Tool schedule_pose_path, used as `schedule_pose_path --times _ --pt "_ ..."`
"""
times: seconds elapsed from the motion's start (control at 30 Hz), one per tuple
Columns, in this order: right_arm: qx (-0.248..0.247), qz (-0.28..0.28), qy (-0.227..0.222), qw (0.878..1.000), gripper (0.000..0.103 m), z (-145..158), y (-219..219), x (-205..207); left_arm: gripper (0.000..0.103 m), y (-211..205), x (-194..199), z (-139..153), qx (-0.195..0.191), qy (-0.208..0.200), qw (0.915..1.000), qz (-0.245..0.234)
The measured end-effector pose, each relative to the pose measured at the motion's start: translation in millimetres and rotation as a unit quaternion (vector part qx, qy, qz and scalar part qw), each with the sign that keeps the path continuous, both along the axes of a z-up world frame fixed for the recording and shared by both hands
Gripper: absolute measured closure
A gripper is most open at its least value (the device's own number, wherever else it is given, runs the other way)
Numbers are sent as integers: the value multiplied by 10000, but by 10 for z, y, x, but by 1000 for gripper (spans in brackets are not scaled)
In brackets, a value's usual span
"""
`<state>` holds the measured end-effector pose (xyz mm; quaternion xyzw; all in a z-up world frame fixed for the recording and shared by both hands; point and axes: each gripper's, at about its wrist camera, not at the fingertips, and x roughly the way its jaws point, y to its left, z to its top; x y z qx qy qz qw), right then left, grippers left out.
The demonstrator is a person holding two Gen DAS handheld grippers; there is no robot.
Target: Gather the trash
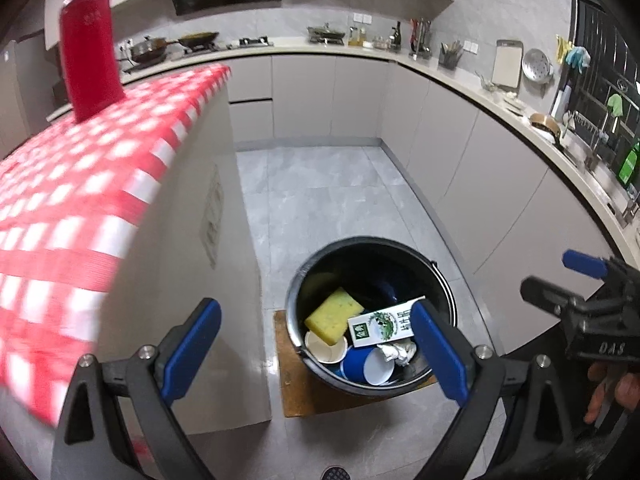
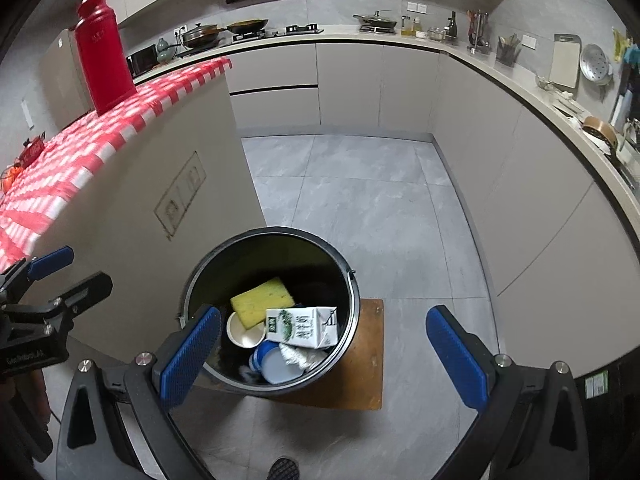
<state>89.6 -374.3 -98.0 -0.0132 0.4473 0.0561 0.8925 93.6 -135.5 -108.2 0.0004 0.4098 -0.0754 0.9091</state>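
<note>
**Both grippers hover empty over a filled bin**

The left gripper [image 1: 316, 344] and the right gripper [image 2: 324, 356] hang above a black bin [image 2: 200, 276], each with its blue fingers [image 1: 192, 348] spread wide and nothing between them. The bin stands on a brown wooden board [image 2: 372, 360] on the grey tiled floor [image 2: 360, 200], just beside the end panel of a counter whose tabletop [image 1: 60, 208] carries a red-and-white checked cloth.

All the trash lies inside the bin, below the fingers and apart from them. A yellow sponge [image 2: 262, 302] rests toward the back, overlapping a white paper cup [image 2: 244, 334]. A white-and-green milk carton [image 2: 302, 326] lies on its side next to the sponge. A blue paper cup [image 1: 366, 364] lies tipped over with its pale inside facing up, and a crumpled white tissue [image 1: 396, 352] sits against the carton.

A tall red canister [image 2: 102, 56] stands upright on the checked cloth, well apart from the bin.
</note>
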Motion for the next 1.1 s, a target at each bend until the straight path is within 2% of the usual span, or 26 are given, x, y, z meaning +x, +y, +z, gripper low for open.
schedule_pose_path --times 0.13,0.3,0.4,0.5,0.8,1.1 --pt "-110 1 -65 9999 0 217 118 -190 7 100 -164 271 -66 -169 9998 -7" --pt "-84 -130 -21 9999 0 438 174 -349 7 221 -264 482 -58 -218 9997 -11" --pt "-60 -147 -59 9999 0 572 219 -443 7 263 -363 591 134 -294 9995 17" --pt "-69 -138 -107 9998 0 746 304 -575 7 330 -478 731 50 -359 9993 26" --pt "-54 -104 -573 9983 0 1256 610 -961 7 481 -682 1128 -114 -587 9982 -53" --pt "-90 -58 -838 9964 0 1524 840 -1132 7 563 -753 1339 -112 -885 9958 -183"
